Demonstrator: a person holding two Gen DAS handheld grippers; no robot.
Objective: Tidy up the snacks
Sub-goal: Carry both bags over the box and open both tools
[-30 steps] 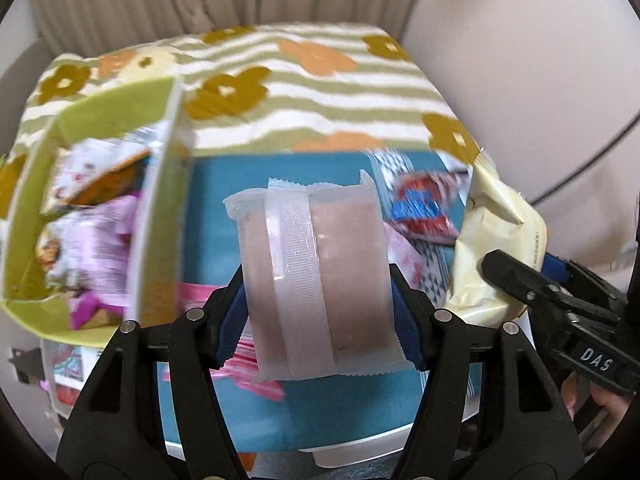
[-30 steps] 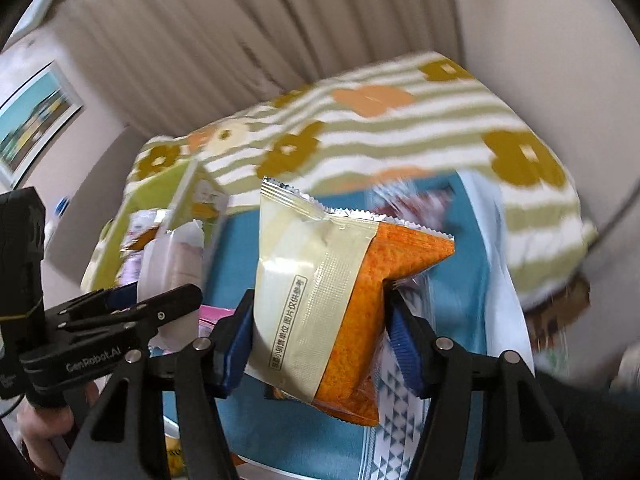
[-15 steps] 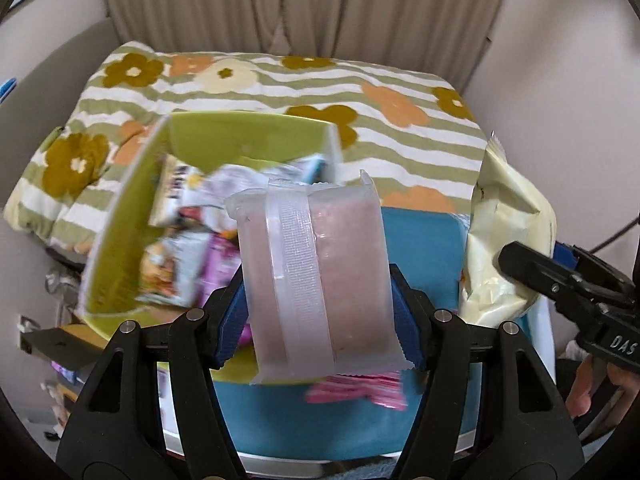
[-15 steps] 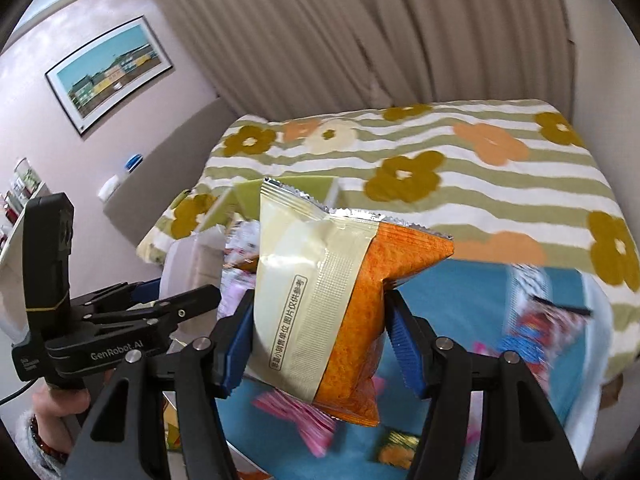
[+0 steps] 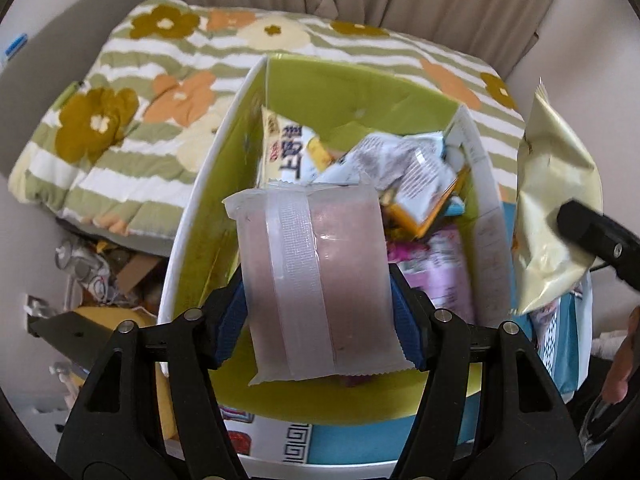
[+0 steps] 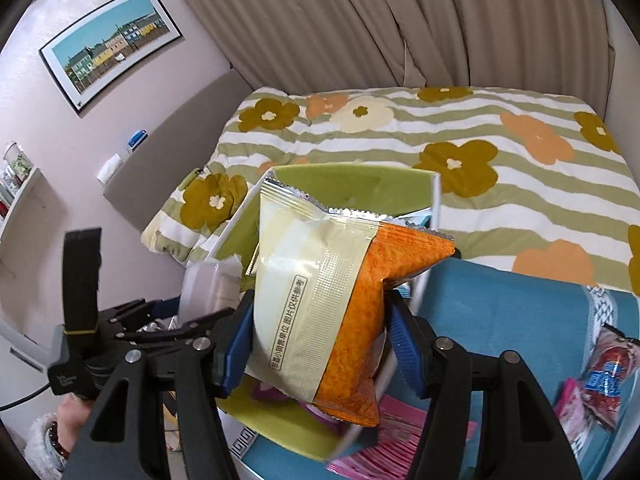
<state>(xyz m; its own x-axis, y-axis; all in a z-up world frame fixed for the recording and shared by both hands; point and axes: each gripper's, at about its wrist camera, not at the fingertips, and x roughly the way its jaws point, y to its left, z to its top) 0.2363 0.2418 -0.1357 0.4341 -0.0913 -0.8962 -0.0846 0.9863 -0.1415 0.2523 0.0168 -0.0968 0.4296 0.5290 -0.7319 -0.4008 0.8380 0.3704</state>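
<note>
My left gripper (image 5: 320,316) is shut on a clear packet with a pink-brown filling (image 5: 316,280) and holds it over the green box (image 5: 360,92), which holds several snack packets (image 5: 400,168). My right gripper (image 6: 320,340) is shut on a cream and orange snack bag (image 6: 320,300) held above the near right side of the same green box (image 6: 352,180). The bag also shows at the right of the left wrist view (image 5: 552,216). The left gripper (image 6: 188,324) shows at the left of the right wrist view.
The box stands on a blue cloth (image 6: 500,304) over a white table. Loose packets lie on the cloth at the right (image 6: 600,376) and a pink one in front (image 6: 388,444). A flowered striped bed (image 6: 480,132) lies behind. Clutter sits on the floor to the left (image 5: 104,272).
Both grippers have moved left from over the blue cloth to over the green box, each still holding its packet.
</note>
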